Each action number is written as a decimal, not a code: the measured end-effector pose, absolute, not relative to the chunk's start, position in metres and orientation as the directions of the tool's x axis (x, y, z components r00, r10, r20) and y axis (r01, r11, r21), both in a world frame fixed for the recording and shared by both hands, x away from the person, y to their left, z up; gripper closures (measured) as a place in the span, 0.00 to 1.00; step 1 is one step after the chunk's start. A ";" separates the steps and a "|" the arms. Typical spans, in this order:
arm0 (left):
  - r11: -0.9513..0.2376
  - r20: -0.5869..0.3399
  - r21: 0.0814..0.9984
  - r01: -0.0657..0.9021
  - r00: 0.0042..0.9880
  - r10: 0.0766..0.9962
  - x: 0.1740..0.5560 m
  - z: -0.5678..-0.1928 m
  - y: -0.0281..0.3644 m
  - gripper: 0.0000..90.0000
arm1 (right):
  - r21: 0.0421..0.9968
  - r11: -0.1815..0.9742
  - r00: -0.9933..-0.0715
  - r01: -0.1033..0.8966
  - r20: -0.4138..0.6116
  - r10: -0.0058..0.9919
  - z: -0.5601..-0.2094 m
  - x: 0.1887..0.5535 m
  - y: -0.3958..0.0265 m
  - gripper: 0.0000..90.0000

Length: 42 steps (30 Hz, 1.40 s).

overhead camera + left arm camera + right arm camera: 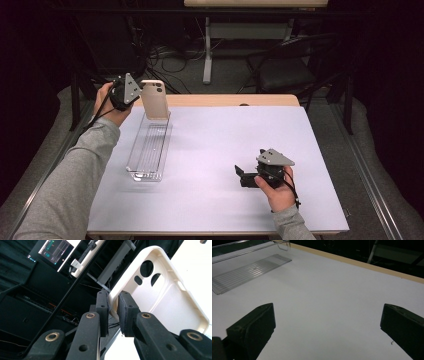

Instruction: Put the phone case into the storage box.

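Left gripper (141, 90) holds a cream phone case (154, 98) by one long edge. In the left gripper view its two black jaws pinch the thin rim of the case (160, 293), with the pads (126, 312) pressed on each side of it. That view looks into the hollow inside of the case, with its round camera holes near the top. In the high view the case stands upright in the air, camera holes at the top. It hangs over the far end of a clear tray (148, 150), and its bottom edge is right at the tray's far wall. I cannot tell if they touch.

The tray is long and see-through, with ribs on its floor. It lies on the white bench (225, 150), on the left side, and runs from near to far.

Right gripper (242, 176) sits low over the bench on the right, well apart from the tray. Its jaws stand wide apart with just bare bench (332, 302) between them. In the right gripper view the tray (249, 271) lies off at the top left.
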<state>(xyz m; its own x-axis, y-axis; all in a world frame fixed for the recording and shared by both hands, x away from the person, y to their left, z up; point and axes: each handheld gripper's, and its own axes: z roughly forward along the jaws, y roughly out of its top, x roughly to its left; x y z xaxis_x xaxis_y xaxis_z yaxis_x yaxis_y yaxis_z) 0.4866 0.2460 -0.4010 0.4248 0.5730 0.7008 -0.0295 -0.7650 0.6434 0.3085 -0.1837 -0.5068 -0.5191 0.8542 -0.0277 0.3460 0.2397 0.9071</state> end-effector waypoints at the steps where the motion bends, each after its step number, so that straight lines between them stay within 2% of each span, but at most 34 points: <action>1: -0.765 0.699 0.643 -0.025 0.426 0.574 0.488 -0.403 0.247 0.89 | 0.908 0.237 -0.517 0.347 -0.026 0.856 -0.506 0.308 -0.184 0.00; 28: -0.751 0.697 0.660 -0.025 0.394 0.600 0.505 -0.440 0.249 0.89 | 0.909 0.242 -0.502 0.340 -0.042 0.864 -0.505 0.301 -0.184 0.00; 42: -0.769 0.711 0.639 -0.027 0.401 0.577 0.509 -0.453 0.247 0.89 | 0.907 0.241 -0.500 0.345 -0.040 0.865 -0.507 0.300 -0.184 0.00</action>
